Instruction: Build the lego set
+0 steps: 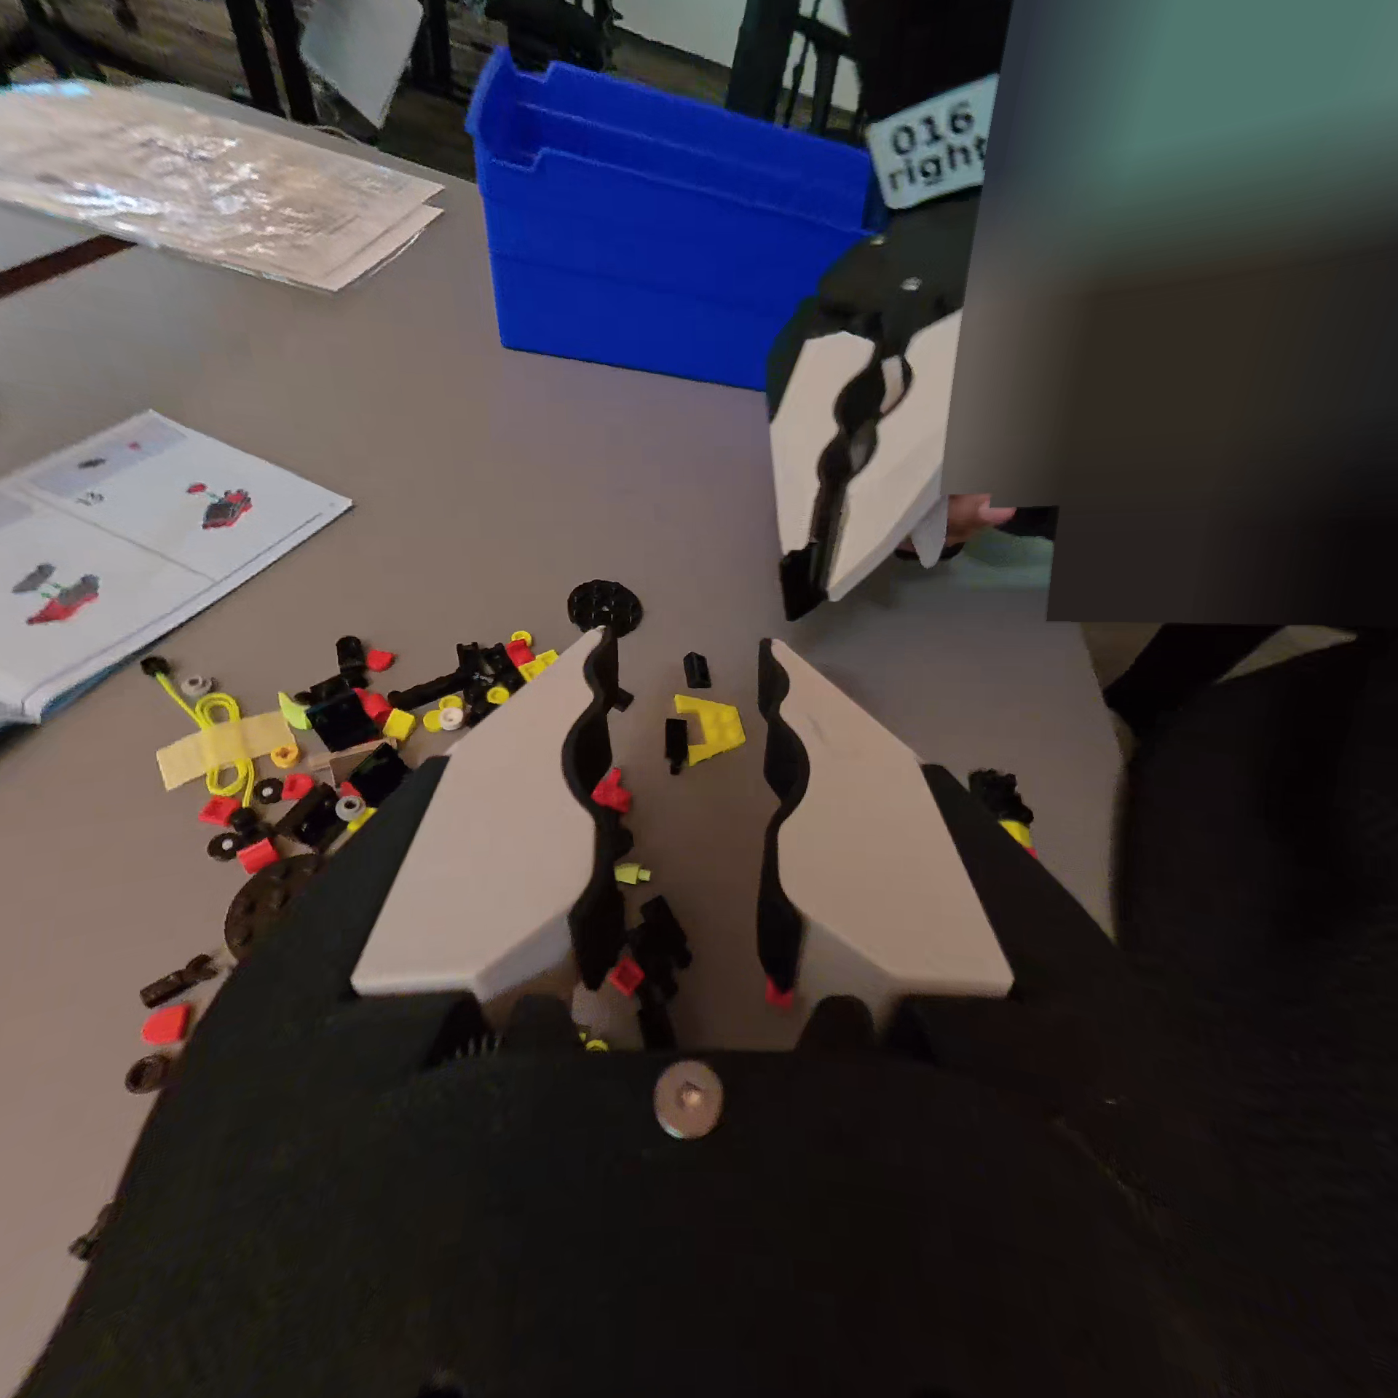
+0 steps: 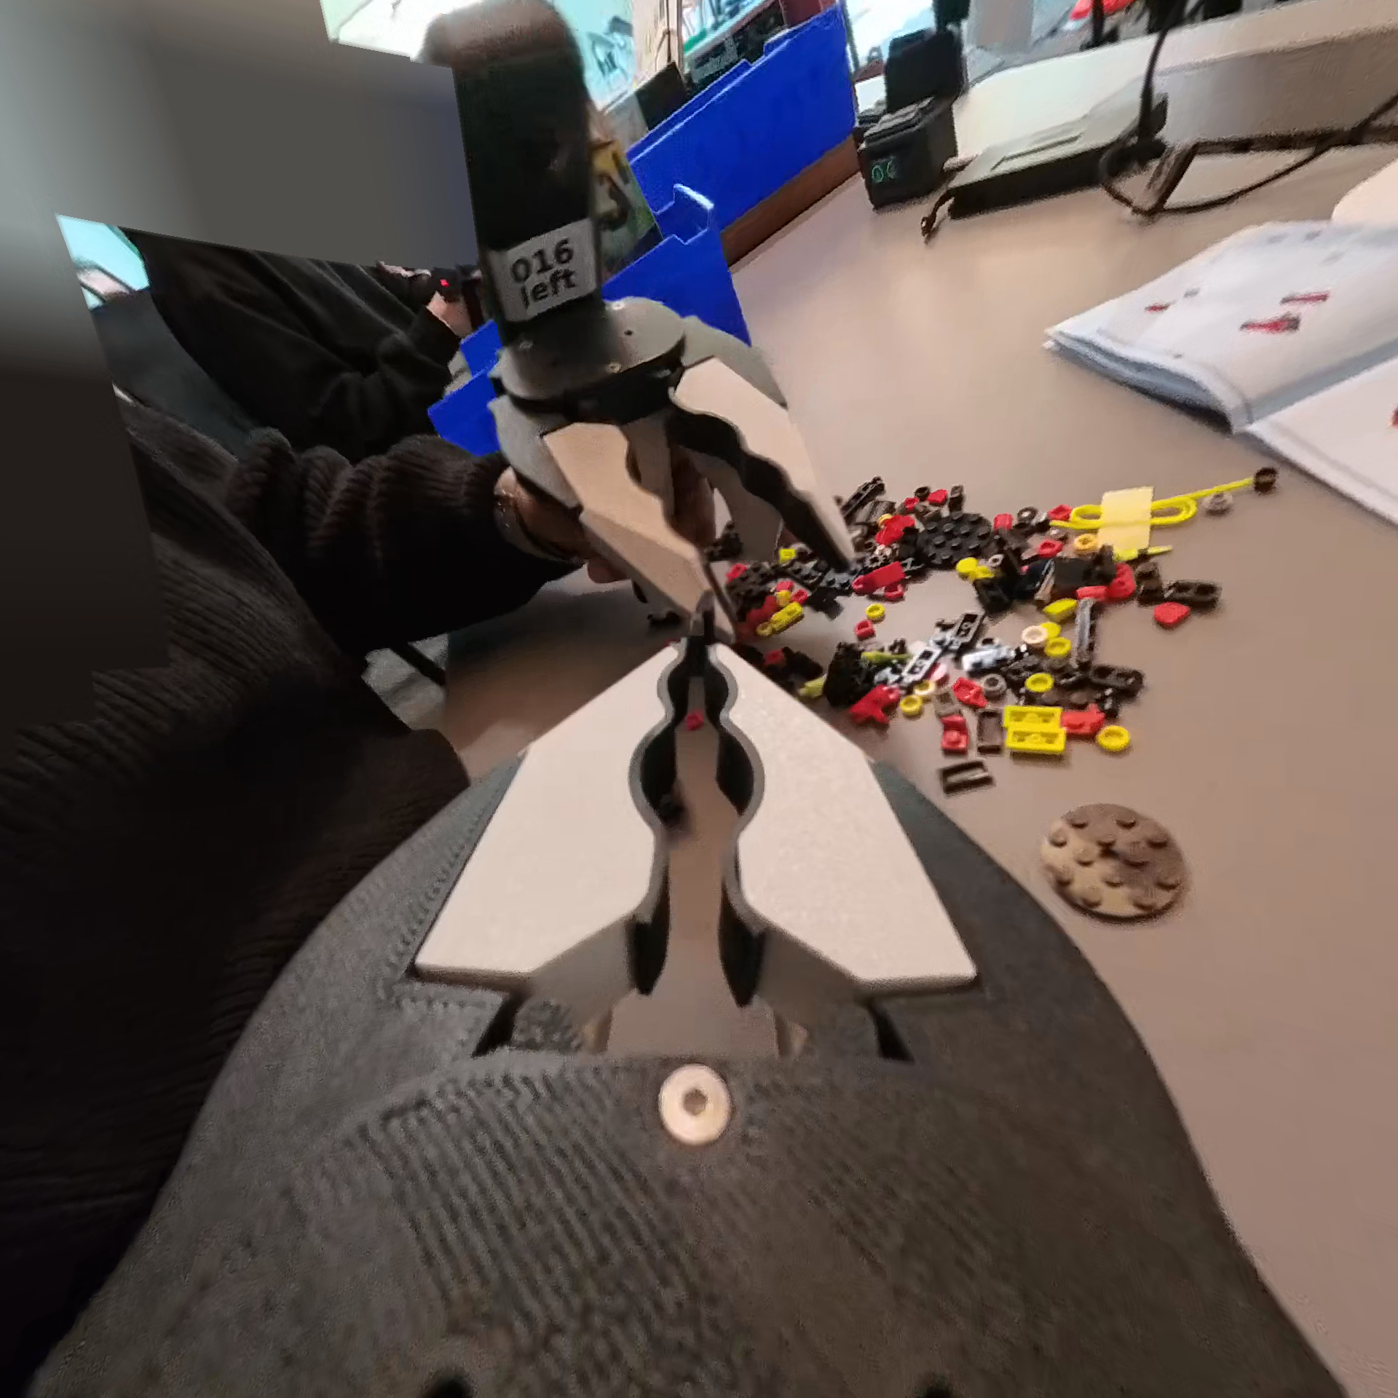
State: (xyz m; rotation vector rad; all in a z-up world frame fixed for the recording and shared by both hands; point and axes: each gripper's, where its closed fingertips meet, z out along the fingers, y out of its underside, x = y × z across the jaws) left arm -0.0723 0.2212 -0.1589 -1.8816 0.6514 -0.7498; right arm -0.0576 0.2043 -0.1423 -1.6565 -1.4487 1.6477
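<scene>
- The left gripper [image 1: 685, 650] hangs low over the grey table [image 1: 469, 469] with its fingers spread wide and nothing between them.
- The yellow wedge plate [image 1: 711, 728] lies flat on the table directly ahead, inside the gap between the two fingers and slightly nearer the right-hand one.
- The notched end of the plate faces away from the camera, and its broad side runs across the gap; judged from this, closing the fingers would press on its two short sides.
- Two small black pieces [image 1: 685, 707] lie just beside the plate on its left, close enough to be caught in the same grasp.
- The right gripper [image 2: 700, 643] has its fingers drawn almost together. A small dark bit shows at the tips, but whether it is gripped cannot be told.
- The right gripper sits raised, beyond and to the right of the plate; the left gripper is the nearer one.
- The main pile of loose pieces [image 1: 333, 741] spreads to the left, beside the instruction booklet [image 1: 144, 545].
- Open table lies ahead toward the blue bin [image 1: 650, 250]; the table edge runs close on the right.
</scene>
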